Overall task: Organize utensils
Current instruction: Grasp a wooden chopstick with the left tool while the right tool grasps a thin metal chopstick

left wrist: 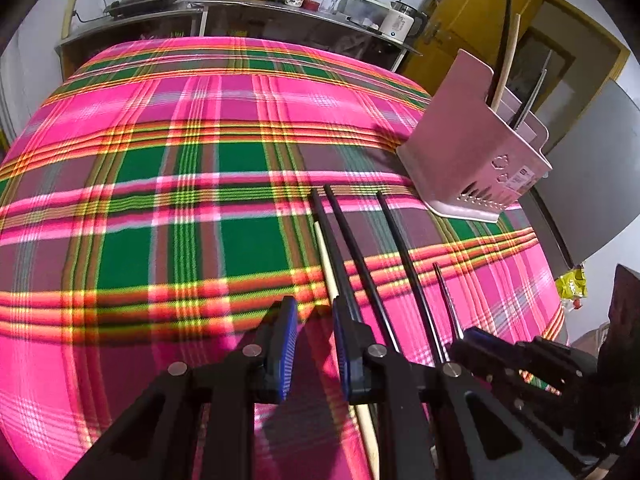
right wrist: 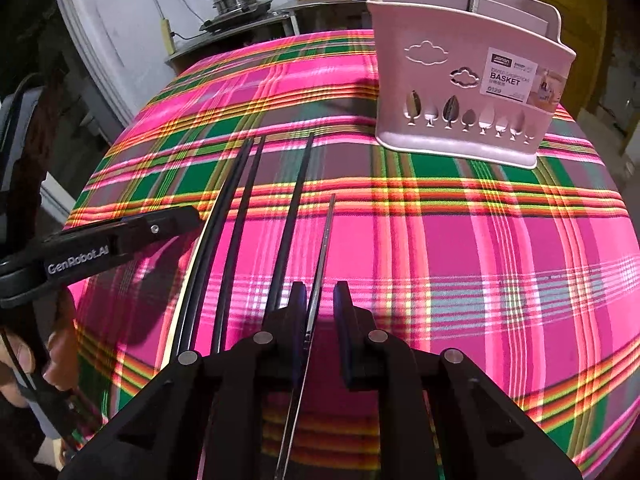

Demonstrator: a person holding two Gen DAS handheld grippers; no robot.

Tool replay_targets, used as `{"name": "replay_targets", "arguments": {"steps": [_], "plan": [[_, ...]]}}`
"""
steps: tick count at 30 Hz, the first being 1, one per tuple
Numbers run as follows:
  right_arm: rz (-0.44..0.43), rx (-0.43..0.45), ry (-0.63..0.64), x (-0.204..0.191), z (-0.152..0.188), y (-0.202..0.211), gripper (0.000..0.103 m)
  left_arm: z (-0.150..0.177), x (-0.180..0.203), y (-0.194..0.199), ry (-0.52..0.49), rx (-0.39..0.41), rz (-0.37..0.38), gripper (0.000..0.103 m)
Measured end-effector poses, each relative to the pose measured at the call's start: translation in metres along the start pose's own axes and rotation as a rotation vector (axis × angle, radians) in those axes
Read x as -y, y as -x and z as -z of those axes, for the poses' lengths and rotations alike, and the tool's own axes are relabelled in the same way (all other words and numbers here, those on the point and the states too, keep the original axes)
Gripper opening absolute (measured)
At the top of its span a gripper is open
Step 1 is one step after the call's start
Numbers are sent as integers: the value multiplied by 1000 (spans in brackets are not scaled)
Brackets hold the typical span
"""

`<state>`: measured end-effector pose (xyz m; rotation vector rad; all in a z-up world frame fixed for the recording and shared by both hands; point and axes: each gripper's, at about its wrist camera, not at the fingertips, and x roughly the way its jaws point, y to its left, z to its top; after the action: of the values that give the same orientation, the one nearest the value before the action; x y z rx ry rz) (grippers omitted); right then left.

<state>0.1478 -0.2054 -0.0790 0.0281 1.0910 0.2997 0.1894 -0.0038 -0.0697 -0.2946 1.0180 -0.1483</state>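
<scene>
On the pink plaid worktop [right wrist: 480,240], my right gripper [right wrist: 320,300] has narrow jaws straddling a thin metal chopstick [right wrist: 326,236], not pinching; it may slip. Left gripper [left wrist: 314,320] narrow, empty. The pink plastic basket [right wrist: 460,92] sits upper right.

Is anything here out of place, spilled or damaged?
Nothing is spilled or broken. What remains out of place is loose chopsticks on the plaid cloth: three black chopsticks, a pale wooden one and a thin metal one between the right gripper's jaws. The pink basket already holds others upright.
</scene>
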Motion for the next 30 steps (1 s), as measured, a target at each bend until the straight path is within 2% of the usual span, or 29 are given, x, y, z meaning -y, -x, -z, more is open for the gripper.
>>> {"name": "replay_targets", "arguments": {"steps": [1,3,6,10,19,23,30], "plan": [[-4,3,0,1,0,0,13,-1,2,-1,-6,3,-5,18],[-10,8,-3,1,1,1,13,-2,5,-3,-18,11,-9,26],[-16,11,-7,2,1,1,13,-2,13,-6,-57,29,-30,32],[-23,14,-10,3,2,2,13,2,21,-7,-102,49,-72,33],[-40,24,-15,10,7,7,13,11,5,2,-43,78,-34,33],[-41,26,-16,11,8,8,13,12,18,0,-115,83,-108,33],[-41,27,-16,11,8,9,13,9,15,-2,-101,98,-153,36]]}}
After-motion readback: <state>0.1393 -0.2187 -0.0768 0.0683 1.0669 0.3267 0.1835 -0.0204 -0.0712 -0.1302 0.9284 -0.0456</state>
